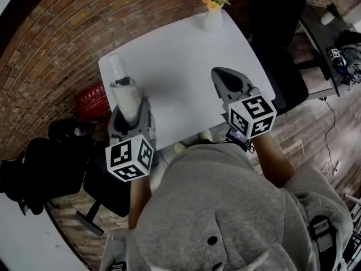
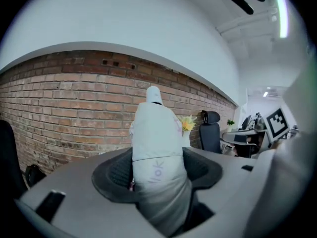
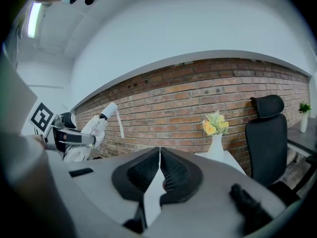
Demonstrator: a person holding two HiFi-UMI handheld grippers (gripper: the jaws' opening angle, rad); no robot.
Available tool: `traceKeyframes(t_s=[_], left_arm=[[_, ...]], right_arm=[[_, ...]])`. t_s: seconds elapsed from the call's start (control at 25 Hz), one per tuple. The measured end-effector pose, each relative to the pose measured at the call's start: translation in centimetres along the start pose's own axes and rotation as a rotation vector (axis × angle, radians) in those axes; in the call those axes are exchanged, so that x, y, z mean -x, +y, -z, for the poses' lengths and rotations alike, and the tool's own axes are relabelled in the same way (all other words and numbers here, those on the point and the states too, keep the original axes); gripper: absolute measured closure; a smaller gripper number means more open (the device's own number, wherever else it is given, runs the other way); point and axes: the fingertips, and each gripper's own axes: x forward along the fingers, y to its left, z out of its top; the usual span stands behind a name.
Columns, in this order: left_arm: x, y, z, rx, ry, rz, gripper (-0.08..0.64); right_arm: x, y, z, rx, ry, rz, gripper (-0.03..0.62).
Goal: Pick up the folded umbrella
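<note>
The folded umbrella (image 1: 122,79) is white, in a white sleeve with a strap hanging from its tip. It stands up between the pads of my left gripper (image 1: 131,109), which is shut on it above the left edge of the white table (image 1: 180,55). The left gripper view shows the umbrella (image 2: 156,143) filling the gap of the left gripper (image 2: 157,169), lifted against the brick wall. My right gripper (image 1: 227,81) hovers over the table's right part. In its own view the right gripper (image 3: 159,168) has its jaws together with nothing between them, and the umbrella (image 3: 94,127) shows at the left.
A white vase of yellow flowers (image 1: 213,13) stands at the table's far edge. A black office chair (image 1: 282,66) is right of the table. A red object (image 1: 93,101) and black bags (image 1: 39,162) lie on the floor at the left.
</note>
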Motion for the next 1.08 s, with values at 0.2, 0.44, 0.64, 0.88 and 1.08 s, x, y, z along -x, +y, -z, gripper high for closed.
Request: traceKeyframes(t_s=[0.2, 0.44, 0.64, 0.88, 1.08], left_arm=[[0.6, 0.2, -0.8, 0.015, -0.040, -0.022, 0.276], [0.6, 0.7, -1.1, 0.028, -0.049, -0.028, 0.276], [0.3, 0.8, -1.8, 0.026, -0.067, -0.029, 0.276], [-0.5, 1.0, -2.1, 0.024, -0.067, -0.023, 0.276], [-1.1, 0.9, -2.5, 0.016, -0.072, -0.021, 0.276]], right_arm=[[0.3, -0.2, -0.2, 0.004, -0.008, 0.008, 0.568], [-0.2, 0.4, -1.3, 0.010, -0.024, -0.001, 0.568], [-0.7, 0.6, -1.5, 0.011, -0.027, -0.008, 0.568], [-1.2, 0.2, -1.3, 0.007, -0.015, -0.002, 0.566], [-1.7, -0.3, -1.5, 0.007, -0.017, -0.001, 0.568]])
